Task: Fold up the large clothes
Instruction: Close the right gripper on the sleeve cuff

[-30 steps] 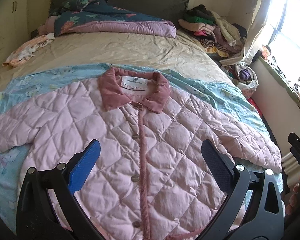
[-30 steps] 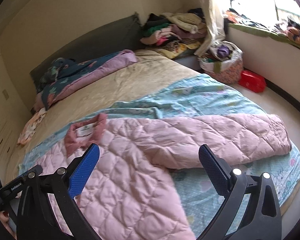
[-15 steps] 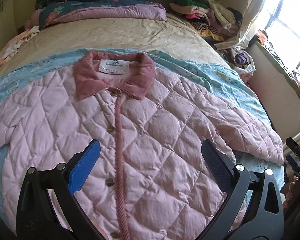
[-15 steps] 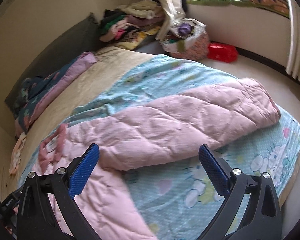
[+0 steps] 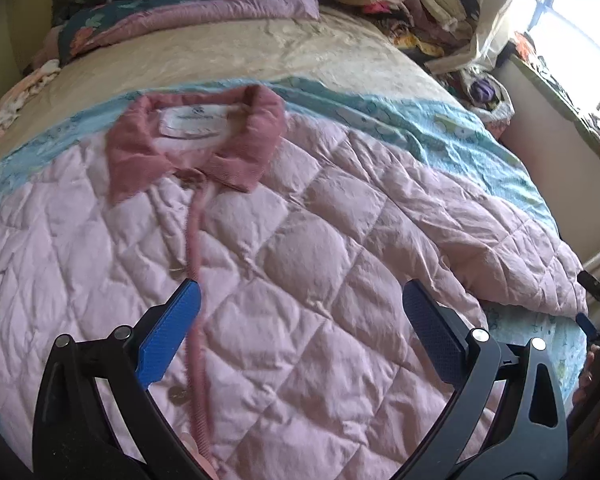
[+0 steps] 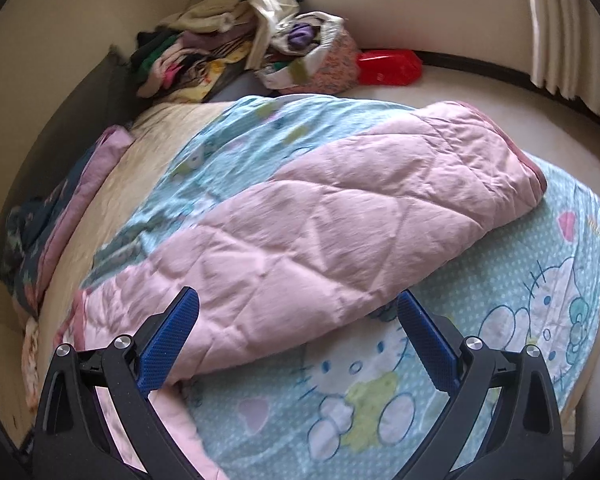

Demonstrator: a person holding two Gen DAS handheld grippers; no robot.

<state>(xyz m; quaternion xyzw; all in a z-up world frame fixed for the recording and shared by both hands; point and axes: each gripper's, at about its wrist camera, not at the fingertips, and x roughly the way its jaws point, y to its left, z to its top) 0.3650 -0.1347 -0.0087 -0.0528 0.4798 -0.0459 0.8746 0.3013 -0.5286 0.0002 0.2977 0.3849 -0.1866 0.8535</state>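
Bedroom bed (image 5: 340, 52) w/ beige sheet is carrying a blue cartoon blanket (image 6: 500, 280), and pink quilted jacket (image 5: 300, 272) is lying flat on that blanket, front up, darker pink collar (image 5: 196, 148) pointing twd headboard. Sleeve (image 6: 340, 216) is stretching out across blanket twd bed's edge. Left gripper (image 5: 300, 320) is hovering over jacket's chest, jaws wide apart, holding nothing. Right gripper (image 6: 298, 328) is hanging over sleeve's lower edge, jaws also spread, empty. Clothes pile (image 6: 196, 56) is sitting beyond bed near curtain.
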